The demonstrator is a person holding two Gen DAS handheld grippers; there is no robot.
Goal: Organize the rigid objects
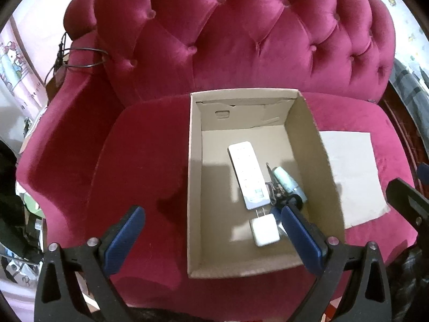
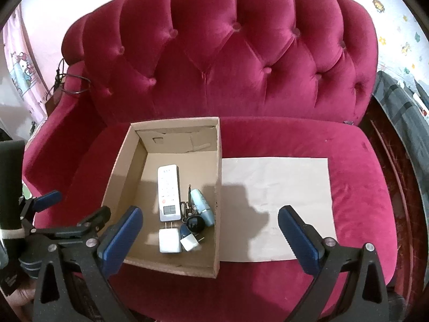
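From the left wrist, the left gripper (image 1: pixel 211 222) stood spread and empty above the cardboard box (image 1: pixel 194 187) on the tufted velvet sofa (image 1: pixel 241 40); inside, the flat white remote (image 1: pixel 248 174) lay lengthwise, pointing away. The right wrist alone showed a smaller plug (image 2: pixel 191 242) beside the square charger (image 2: pixel 169 240), the right gripper (image 2: pixel 210 224) spread, empty

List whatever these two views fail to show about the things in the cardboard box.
- Left wrist view: the small white plug and black round object sit mostly behind the left gripper's blue finger.
- Both views: button markings on the white remote control are too small to read.
- Both views: the dark tangle beside the pale blue tube is too blurred to identify.
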